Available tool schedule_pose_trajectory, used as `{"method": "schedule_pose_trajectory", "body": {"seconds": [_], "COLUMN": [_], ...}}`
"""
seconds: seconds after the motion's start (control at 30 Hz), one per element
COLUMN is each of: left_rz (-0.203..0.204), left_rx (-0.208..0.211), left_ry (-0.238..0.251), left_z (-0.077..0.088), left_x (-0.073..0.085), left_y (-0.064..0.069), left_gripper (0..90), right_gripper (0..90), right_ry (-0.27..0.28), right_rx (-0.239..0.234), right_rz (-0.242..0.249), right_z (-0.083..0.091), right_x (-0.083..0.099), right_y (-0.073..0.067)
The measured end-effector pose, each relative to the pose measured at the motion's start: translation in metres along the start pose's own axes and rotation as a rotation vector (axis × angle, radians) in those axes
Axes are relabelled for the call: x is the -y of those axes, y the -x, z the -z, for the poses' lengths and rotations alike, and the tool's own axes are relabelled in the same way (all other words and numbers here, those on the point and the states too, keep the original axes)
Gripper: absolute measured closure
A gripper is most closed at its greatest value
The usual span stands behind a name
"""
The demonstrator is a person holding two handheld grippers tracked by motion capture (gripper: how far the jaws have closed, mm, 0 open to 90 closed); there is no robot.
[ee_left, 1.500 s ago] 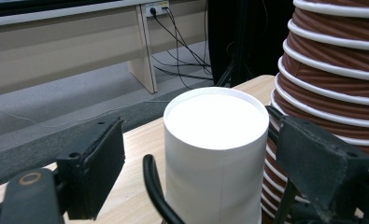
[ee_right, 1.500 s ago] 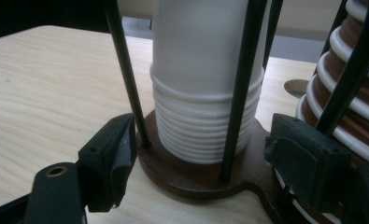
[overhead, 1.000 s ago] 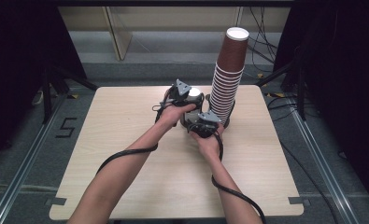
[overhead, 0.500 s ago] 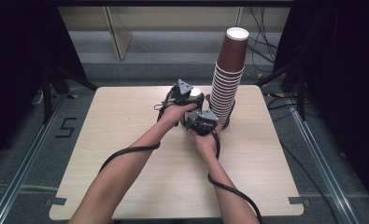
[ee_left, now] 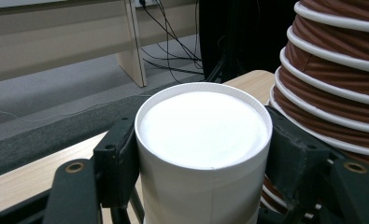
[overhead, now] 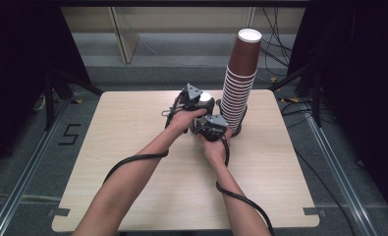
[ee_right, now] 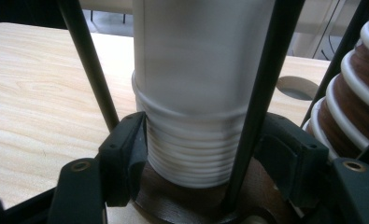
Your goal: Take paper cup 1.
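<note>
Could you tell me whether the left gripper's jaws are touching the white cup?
Touching: in the left gripper view, both black jaws of the left gripper press against the white cup's sides, with no gap.

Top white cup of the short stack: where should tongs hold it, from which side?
Across its smooth wall just under the closed base, level, from the person's side: the top white cup stands upside down, with the tall brown stack close beside.

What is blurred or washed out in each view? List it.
High view: sharp table, dark surroundings. Left gripper view: white cup bottom is glaring, nearly featureless; brown stack crisp. Right gripper view: the white cups' upper wall is smeared and soft, rims below clearer.
</note>
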State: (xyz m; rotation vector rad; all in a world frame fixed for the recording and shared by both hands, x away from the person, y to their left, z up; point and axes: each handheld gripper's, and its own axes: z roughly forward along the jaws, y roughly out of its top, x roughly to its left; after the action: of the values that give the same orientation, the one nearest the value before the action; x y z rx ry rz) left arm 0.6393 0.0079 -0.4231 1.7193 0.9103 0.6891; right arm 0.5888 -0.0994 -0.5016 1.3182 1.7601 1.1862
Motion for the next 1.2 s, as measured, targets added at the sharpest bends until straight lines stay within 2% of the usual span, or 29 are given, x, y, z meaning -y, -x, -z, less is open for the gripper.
{"method": "schedule_pose_trajectory", "body": {"seconds": [0.03, 0.13, 0.17, 0.2, 0.23, 0.27, 0.33, 0.37, 0.4, 0.47, 0.57, 0.6, 0.67, 0.9, 1.03, 1.1, 1.2], "left_rz": [0.001, -0.007, -0.009, -0.012, -0.011, -0.011, -0.014, -0.013, -0.007, -0.006, -0.007, -0.012, -0.010, -0.004, -0.005, -0.001, 0.000], "left_rx": [0.000, -0.001, 0.000, -0.001, -0.001, -0.001, -0.004, -0.004, -0.002, 0.000, 0.002, 0.001, 0.000, 0.000, -0.003, -0.002, -0.004], "left_ry": [-0.003, -0.001, -0.005, -0.005, -0.003, -0.003, -0.006, -0.006, -0.006, -0.009, -0.010, -0.011, -0.013, -0.012, -0.010, -0.011, -0.010], "left_z": [0.0002, 0.0002, 0.0002, 0.0000, -0.0002, -0.0002, -0.0003, -0.0004, -0.0004, -0.0001, 0.0001, 0.0002, 0.0001, 0.0005, 0.0011, 0.0015, 0.0017], "left_x": [-0.0004, -0.0006, -0.0011, -0.0014, -0.0015, -0.0015, -0.0021, -0.0020, -0.0019, -0.0018, -0.0020, -0.0022, -0.0025, -0.0034, -0.0031, -0.0037, -0.0040], "left_y": [0.0000, 0.0004, 0.0007, 0.0007, 0.0011, 0.0011, 0.0023, 0.0020, 0.0014, 0.0002, 0.0000, 0.0005, 0.0012, 0.0015, 0.0021, 0.0019, 0.0023], "left_gripper": [32.8, 32.9, 33.0, 33.0, 33.0, 33.1, 33.1, 33.1, 33.1, 33.1, 33.1, 33.1, 33.1, 33.3, 33.3, 33.4, 33.4], "right_gripper": [35.7, 35.8, 35.7, 33.1, 30.4, 29.4, 26.7, 26.0, 25.5, 25.7, 27.6, 27.9, 28.5, 30.2, 30.2, 30.2, 30.2], "right_ry": [0.008, 0.001, 0.020, 0.006, 0.010, 0.017, 0.024, 0.034, 0.029, 0.026, 0.024, 0.028, 0.055, 0.053, 0.054, 0.045, 0.048], "right_rx": [0.003, -0.007, 0.011, -0.014, 0.003, 0.004, 0.006, 0.023, 0.023, 0.017, 0.027, 0.034, 0.040, 0.035, 0.029, 0.023, 0.020], "right_rz": [0.022, 0.008, 0.020, -0.001, 0.011, 0.049, 0.040, 0.037, 0.071, 0.046, 0.043, 0.070, 0.037, 0.055, 0.048, 0.024, 0.052], "right_z": [-0.0004, 0.0006, -0.0010, 0.0005, 0.0010, 0.0000, -0.0015, -0.0032, -0.0037, -0.0035, -0.0043, -0.0040, -0.0055, -0.0036, -0.0036, -0.0018, -0.0022], "right_x": [-0.0010, -0.0022, -0.0019, -0.0031, -0.0042, -0.0056, -0.0067, -0.0067, -0.0076, -0.0079, -0.0072, -0.0075, -0.0061, -0.0069, -0.0064, -0.0066, -0.0071], "right_y": [0.0009, 0.0010, 0.0007, -0.0001, -0.0003, 0.0008, -0.0011, -0.0030, -0.0022, -0.0040, -0.0045, -0.0029, -0.0048, -0.0030, -0.0030, -0.0040, -0.0021]}}
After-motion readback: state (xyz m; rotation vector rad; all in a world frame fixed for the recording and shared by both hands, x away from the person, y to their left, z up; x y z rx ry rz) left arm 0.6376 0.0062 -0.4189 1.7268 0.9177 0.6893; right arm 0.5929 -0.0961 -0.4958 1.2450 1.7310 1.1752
